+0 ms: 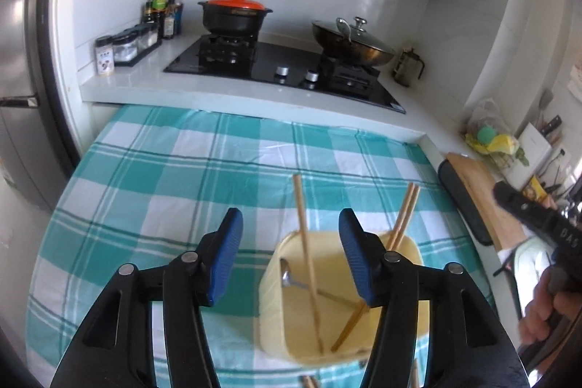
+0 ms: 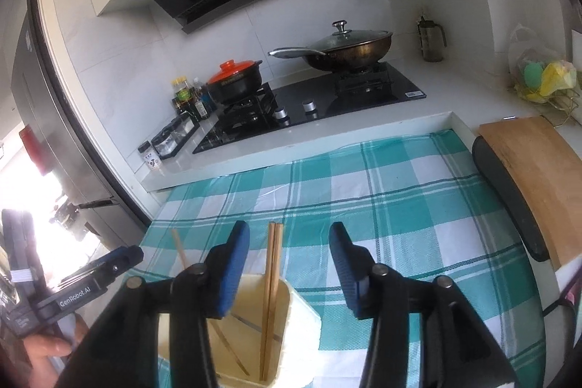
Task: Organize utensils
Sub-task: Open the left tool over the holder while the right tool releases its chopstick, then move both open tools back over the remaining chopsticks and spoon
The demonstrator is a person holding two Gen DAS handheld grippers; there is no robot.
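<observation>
Both of my grippers hang over the checked cloth (image 1: 174, 177) with nothing between their fingers. The left gripper (image 1: 291, 257) has its blue pads spread apart, and beyond them I see the pale yellow holder (image 1: 411, 326), which stands on the cloth at the near edge, just right of centre in the left wrist view. The right gripper (image 2: 290, 268) is likewise spread and empty, with the same holder below and slightly left of it. Inside the holder I count a single chopstick (image 1: 307, 257) leaning left, a pair of chopsticks (image 1: 402, 224) leaning right, and a metal spoon (image 1: 287, 275) lying low against the inner wall; the right wrist view shows the pair upright against the far wall. The task therefore looks well advanced to me: several utensils already stand in the container. What remains is less clear. At the bottom edge of the left wrist view, tan tips (image 1: 309, 382) that may be further chopsticks lie on the cloth in front of the holder, partly hidden by my gripper, so I judge that at least those are still to be collected. The rest of the cloth in both views shows no other loose utensil. The stove (image 1: 283, 68) behind plays no part.
</observation>
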